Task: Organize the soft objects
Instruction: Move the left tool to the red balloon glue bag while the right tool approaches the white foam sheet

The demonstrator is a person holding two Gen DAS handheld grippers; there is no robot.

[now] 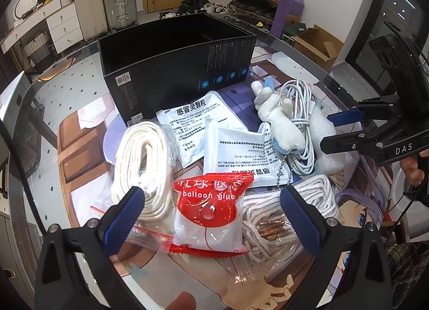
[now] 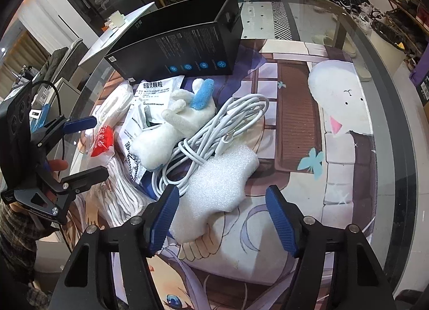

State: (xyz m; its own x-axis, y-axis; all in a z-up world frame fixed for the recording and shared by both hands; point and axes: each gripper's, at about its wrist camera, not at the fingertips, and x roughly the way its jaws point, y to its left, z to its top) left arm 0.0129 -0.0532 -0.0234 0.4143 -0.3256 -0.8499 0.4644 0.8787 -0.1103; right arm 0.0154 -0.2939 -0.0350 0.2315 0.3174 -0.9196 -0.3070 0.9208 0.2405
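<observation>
Left gripper [image 1: 211, 202] spread, straddling red-and-white balloon-glue packet [image 1: 211, 213]; right gripper [image 2: 221, 214] spread around white foam piece [image 2: 214, 189]. Open black cardboard box [image 1: 171, 66] waits behind, likely the destination.

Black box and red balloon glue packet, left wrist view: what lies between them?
White printed sachets lie overlapping between the black box and the balloon glue packet, clearest in the left wrist view. No bare mat shows there.
</observation>
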